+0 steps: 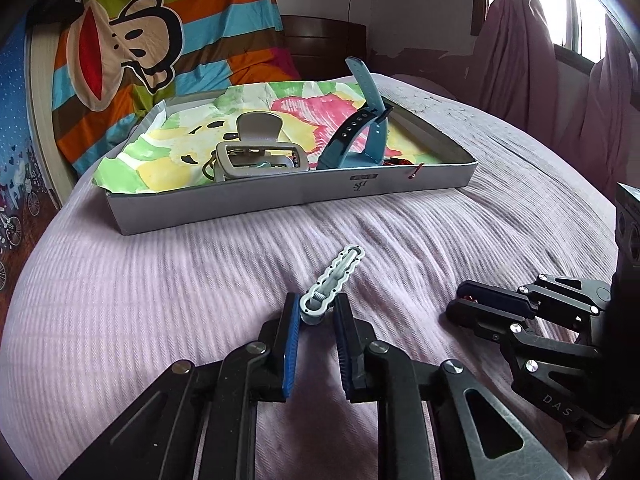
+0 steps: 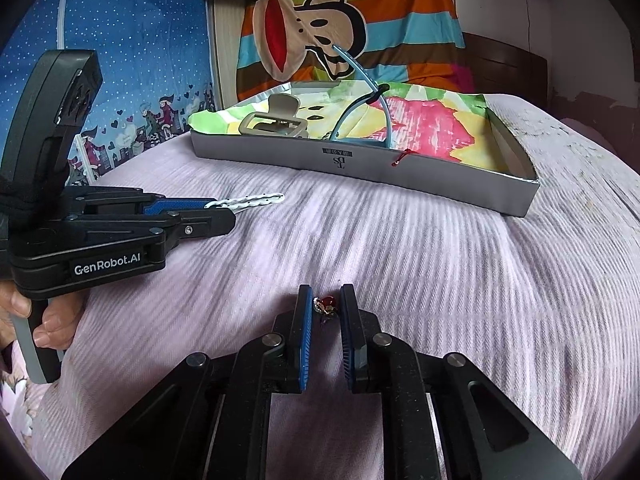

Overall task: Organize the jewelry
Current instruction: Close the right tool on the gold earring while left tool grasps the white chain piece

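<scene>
A grey wavy hair clip (image 1: pixel 332 285) lies on the pink bedspread, its near end between the pads of my left gripper (image 1: pixel 316 312); the jaws stand narrowly apart around it, touching or nearly so. In the right wrist view the clip (image 2: pixel 248 201) sticks out of the left gripper (image 2: pixel 224 210). A small red and gold jewel (image 2: pixel 326 305) lies between the tips of my right gripper (image 2: pixel 326 300), whose jaws are open around it. The grey shallow box (image 1: pixel 280 200) holds a beige claw clip (image 1: pixel 256 148), a blue watch (image 1: pixel 360 136) and a flowered paper lining.
A red hook-like piece (image 1: pixel 416 170) hangs over the box's front wall. The box (image 2: pixel 440 178) sits toward the far side of the bed. A striped cartoon blanket (image 1: pixel 160 52) hangs behind, and pink curtains (image 1: pixel 540 60) at the right.
</scene>
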Motion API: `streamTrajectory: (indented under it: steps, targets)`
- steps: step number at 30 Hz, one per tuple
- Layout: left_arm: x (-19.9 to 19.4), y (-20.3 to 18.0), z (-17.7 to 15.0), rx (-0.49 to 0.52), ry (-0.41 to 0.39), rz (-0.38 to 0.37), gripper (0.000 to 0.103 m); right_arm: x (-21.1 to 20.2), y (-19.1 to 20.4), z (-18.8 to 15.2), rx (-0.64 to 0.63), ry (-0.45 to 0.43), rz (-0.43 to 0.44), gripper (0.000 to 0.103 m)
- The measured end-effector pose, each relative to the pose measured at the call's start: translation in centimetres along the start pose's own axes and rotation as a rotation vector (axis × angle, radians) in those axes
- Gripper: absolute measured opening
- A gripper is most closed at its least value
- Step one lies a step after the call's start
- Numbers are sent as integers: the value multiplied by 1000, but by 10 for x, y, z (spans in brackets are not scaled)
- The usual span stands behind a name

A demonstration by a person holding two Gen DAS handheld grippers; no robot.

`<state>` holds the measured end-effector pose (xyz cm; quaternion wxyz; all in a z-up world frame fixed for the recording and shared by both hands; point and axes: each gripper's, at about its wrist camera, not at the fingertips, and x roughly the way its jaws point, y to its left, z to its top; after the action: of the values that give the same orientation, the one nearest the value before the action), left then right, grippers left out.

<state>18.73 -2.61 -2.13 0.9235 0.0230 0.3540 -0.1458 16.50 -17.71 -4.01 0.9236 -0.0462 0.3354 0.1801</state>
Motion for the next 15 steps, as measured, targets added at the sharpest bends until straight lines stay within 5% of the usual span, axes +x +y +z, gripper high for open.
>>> streamTrajectory:
  steps: [15]
  targets:
    - [-15,-3,-11,-17,-45,-36,16,-12,-6,0,16,-66,9,12]
